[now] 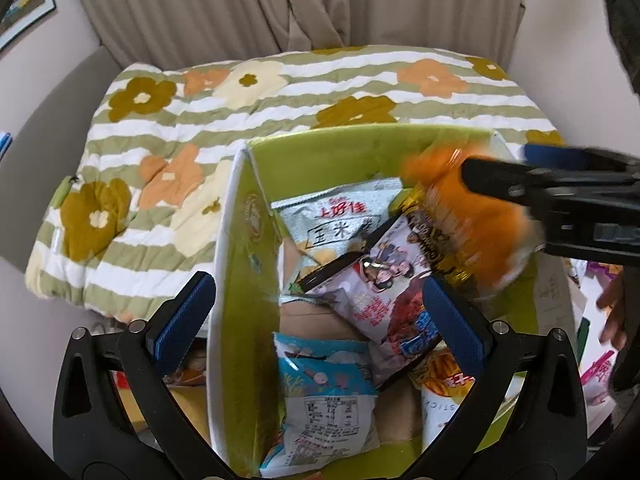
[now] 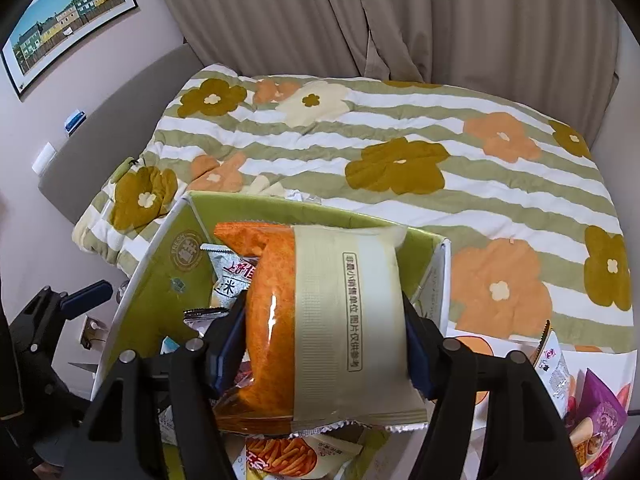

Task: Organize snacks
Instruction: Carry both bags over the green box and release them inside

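Observation:
A green cardboard box (image 1: 240,264) stands on a bed and holds several snack packets: a silver corn-snack bag (image 1: 336,220), a white and purple bag (image 1: 384,292) and a blue bag (image 1: 324,392). My left gripper (image 1: 316,316) is open, its fingers straddling the box's left wall. My right gripper (image 2: 324,344) is shut on an orange and beige snack packet (image 2: 320,320) and holds it over the box (image 2: 168,280). In the left wrist view the right gripper (image 1: 496,184) comes in from the right with the blurred orange packet (image 1: 460,208).
A floral striped quilt (image 2: 360,152) covers the bed behind the box. More snack packets (image 2: 592,412) lie to the right of the box. Curtains hang behind the bed and a framed picture (image 2: 68,20) is on the left wall.

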Demonstrator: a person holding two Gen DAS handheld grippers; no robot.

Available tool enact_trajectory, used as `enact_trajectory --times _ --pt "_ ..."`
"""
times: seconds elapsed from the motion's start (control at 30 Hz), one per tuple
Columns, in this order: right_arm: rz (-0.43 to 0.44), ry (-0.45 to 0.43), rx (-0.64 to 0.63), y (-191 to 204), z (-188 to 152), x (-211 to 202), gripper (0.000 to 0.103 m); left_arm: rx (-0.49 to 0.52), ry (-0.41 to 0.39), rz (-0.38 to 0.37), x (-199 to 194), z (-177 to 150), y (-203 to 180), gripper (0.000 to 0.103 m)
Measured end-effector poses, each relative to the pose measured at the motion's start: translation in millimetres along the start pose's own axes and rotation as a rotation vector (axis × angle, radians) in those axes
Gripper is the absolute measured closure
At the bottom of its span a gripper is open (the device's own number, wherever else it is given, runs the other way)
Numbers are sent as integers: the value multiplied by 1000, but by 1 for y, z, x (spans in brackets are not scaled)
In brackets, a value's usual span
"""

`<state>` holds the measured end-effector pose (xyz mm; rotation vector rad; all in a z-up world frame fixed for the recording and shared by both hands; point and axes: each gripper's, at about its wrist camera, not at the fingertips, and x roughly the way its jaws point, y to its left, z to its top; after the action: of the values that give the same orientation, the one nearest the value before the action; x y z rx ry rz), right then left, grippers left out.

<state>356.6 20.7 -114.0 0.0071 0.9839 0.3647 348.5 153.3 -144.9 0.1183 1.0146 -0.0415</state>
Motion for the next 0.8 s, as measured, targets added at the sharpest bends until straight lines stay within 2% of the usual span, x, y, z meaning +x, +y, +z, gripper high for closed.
enact_trajectory --times 0.03,0.1,0.43,0.8 --pt "8 -16 -1 0 0 -3 9 -3 6 4 1 -1 0 0" --pt "3 -46 -7 -1 -1 -9 4 -11 13 -3 2 -4 2 0" --pt "-25 -74 -9 1 -12 -33 4 -12 -25 -5 -22 -8 5 0" --pt "-64 -110 9 16 -30 -84 4 12 -70 -14 -56 -18 7 0"
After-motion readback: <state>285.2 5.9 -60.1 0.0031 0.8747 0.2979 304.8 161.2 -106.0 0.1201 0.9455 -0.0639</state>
